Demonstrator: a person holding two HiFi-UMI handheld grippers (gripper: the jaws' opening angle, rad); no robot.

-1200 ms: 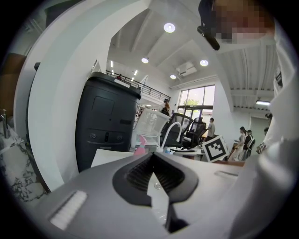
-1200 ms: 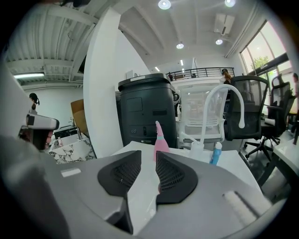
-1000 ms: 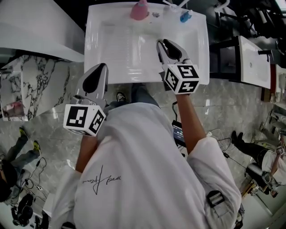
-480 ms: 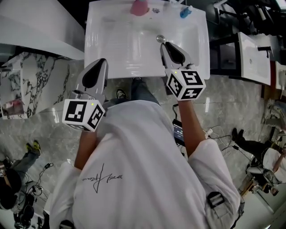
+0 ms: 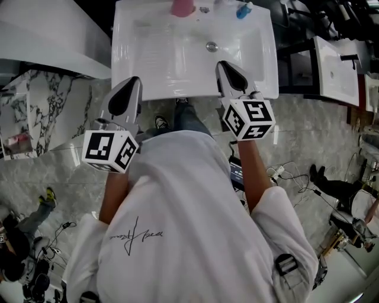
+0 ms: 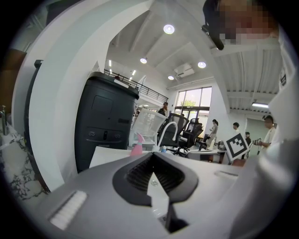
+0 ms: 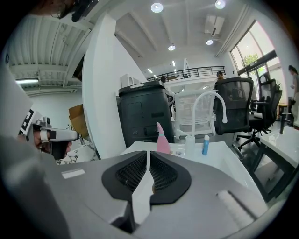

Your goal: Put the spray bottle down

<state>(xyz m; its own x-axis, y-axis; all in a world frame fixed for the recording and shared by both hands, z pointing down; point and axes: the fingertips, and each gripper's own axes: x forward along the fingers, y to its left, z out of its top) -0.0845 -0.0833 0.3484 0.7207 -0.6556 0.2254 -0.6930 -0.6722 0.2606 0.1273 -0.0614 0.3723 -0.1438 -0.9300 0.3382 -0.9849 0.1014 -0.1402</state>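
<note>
The pink spray bottle (image 5: 182, 7) stands upright on the back rim of the white sink (image 5: 133, 71), next to the tap; it also shows in the right gripper view (image 7: 163, 140) and the left gripper view (image 6: 136, 147). My right gripper (image 5: 224, 63) hangs over the sink's front edge, well short of the bottle. Its jaws have just been closing and are shut (image 7: 148, 153) with nothing between them. My left gripper (image 5: 131, 80) is shut and empty (image 6: 153, 156), level with the sink's front left edge.
A blue bottle (image 5: 243, 10) and a clear bottle (image 7: 189, 145) stand by the white curved tap (image 7: 208, 109). The drain (image 5: 211, 46) lies in the basin. A dark cabinet (image 7: 142, 116) stands behind the sink; cables lie on the marble floor (image 5: 296, 136).
My right gripper has drawn back from over the basin to the sink's front edge, and its jaws have closed. The left gripper has stayed put.
</note>
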